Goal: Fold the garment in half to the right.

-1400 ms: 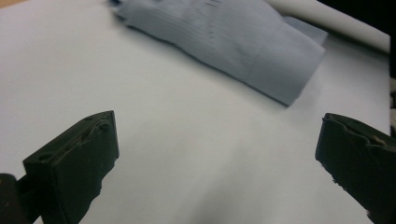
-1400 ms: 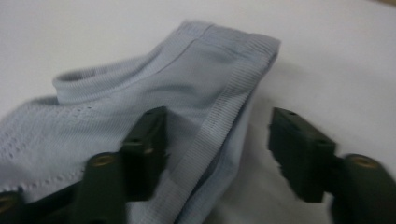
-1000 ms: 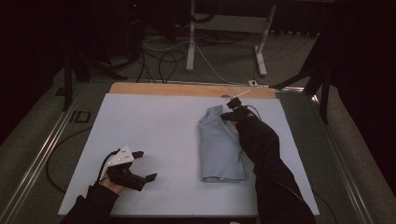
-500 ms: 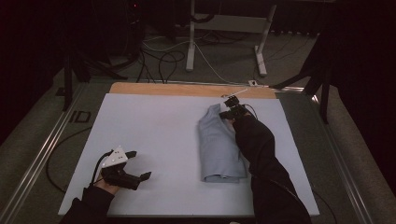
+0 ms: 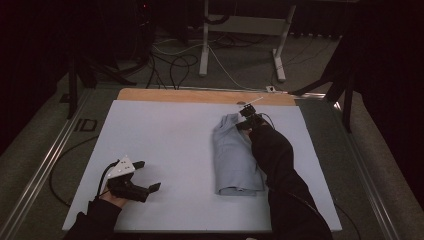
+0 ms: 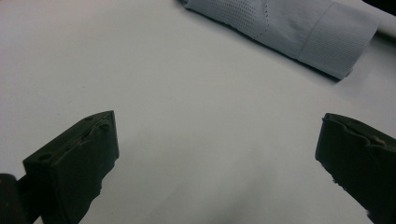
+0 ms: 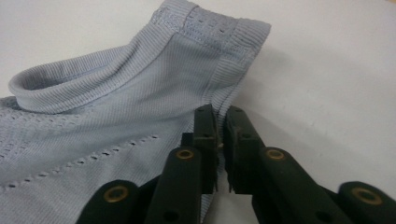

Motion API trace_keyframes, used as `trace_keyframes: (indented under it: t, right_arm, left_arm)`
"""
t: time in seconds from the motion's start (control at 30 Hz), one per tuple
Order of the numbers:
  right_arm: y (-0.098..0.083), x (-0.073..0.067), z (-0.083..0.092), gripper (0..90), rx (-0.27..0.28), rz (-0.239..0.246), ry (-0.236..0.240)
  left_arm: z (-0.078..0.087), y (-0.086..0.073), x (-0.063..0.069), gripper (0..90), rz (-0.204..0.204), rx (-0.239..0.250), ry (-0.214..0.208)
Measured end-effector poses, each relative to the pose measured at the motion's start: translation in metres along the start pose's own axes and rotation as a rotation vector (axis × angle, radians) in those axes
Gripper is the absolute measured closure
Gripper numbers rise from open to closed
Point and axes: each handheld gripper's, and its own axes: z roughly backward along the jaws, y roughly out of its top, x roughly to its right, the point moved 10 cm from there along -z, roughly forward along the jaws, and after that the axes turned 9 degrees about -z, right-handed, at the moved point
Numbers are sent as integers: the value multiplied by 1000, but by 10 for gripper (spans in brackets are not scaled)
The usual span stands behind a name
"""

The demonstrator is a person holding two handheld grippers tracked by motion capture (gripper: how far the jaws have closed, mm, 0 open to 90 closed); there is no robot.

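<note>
The pale blue ribbed knit garment (image 5: 235, 157), folded into a long narrow bundle, lies on the right half of the white table sheet (image 5: 175, 145), its length running away from me; in the high view its far end sits under my right gripper (image 5: 243, 121); its near end shows a folded hem towards the table's front edge. In the right gripper view I see my right gripper (image 7: 218, 116) with its two black jaws almost together, a thin slit between them, their tips against the ribbed edge of the garment (image 7: 116, 121) beside a turned-over band; the jaws have just been easing apart a little, and I cannot tell whether any cloth is pinched in that slit. My left gripper (image 5: 145, 176) rests at the near left of the sheet, well apart from the garment; in the left gripper view its jaws (image 6: 217, 135) stand wide, released, with bare white sheet (image 6: 187, 93) between them and the garment (image 6: 299, 28) lying farther off at the top.
</note>
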Motion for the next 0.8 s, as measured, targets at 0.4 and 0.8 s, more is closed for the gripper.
trace_keyframes:
  t: [0.4,0.8]
  right_arm:
    - [7,-11,31,381,52,34,57]
    - [0,-23,55,136,103,53,88]
  left_arm:
    - [1,2,-2,4,2,7,5]
    - [3,2,-2,3,4,7,4]
